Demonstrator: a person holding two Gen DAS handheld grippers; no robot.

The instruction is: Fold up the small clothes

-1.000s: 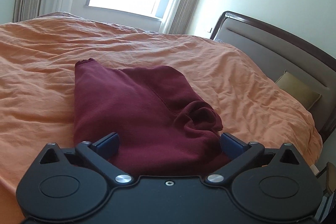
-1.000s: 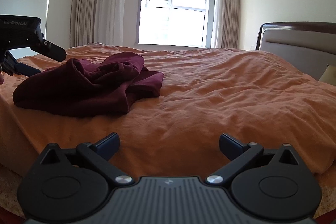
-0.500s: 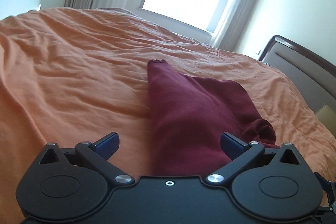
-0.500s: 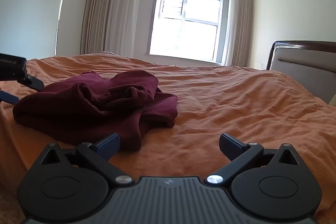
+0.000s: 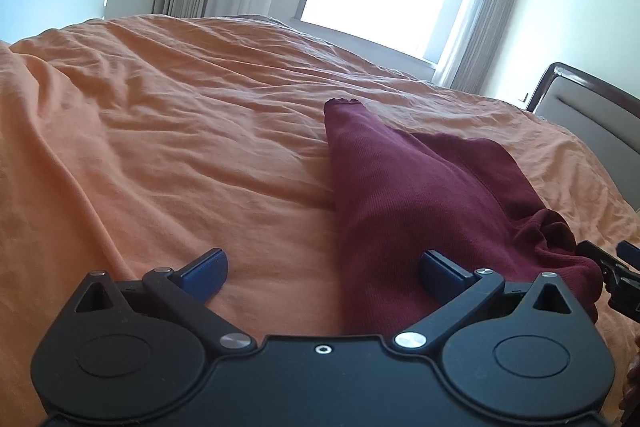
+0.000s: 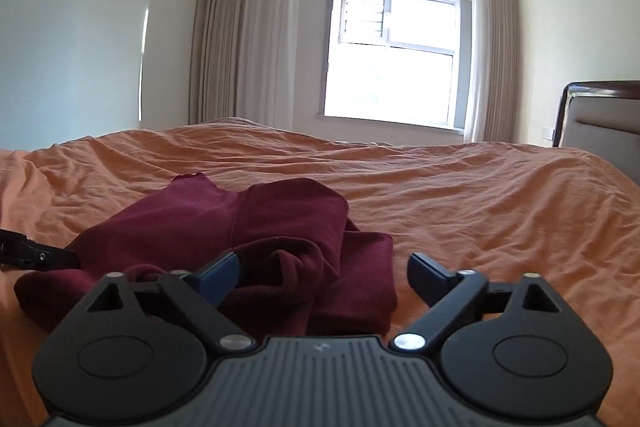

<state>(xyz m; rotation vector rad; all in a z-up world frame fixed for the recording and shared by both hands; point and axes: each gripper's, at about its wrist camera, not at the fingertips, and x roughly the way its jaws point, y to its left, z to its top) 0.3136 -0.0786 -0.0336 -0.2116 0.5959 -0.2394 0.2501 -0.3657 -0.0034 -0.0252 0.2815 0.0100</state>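
A crumpled maroon garment (image 5: pixel 420 195) lies on the orange bedspread (image 5: pixel 160 147) near the bed's front edge; it also shows in the right wrist view (image 6: pixel 248 235). My left gripper (image 5: pixel 324 273) is open and empty, low over the garment's near left edge, its right finger over the cloth. My right gripper (image 6: pixel 324 277) is open and empty, just in front of the garment's bunched right end. The right gripper's tips show at the far right of the left wrist view (image 5: pixel 612 267). The left gripper's finger shows in the right wrist view (image 6: pixel 36 255).
The wrinkled orange bedspread (image 6: pixel 480 195) covers the whole bed. A padded headboard (image 5: pixel 592 115) with a dark wood frame stands at the right. A bright window (image 6: pixel 392 67) with curtains is behind the bed.
Both grippers have moved in closer to the garment. The left view has swung left, so the garment now lies right of centre. The right gripper now sits at the bunched end.
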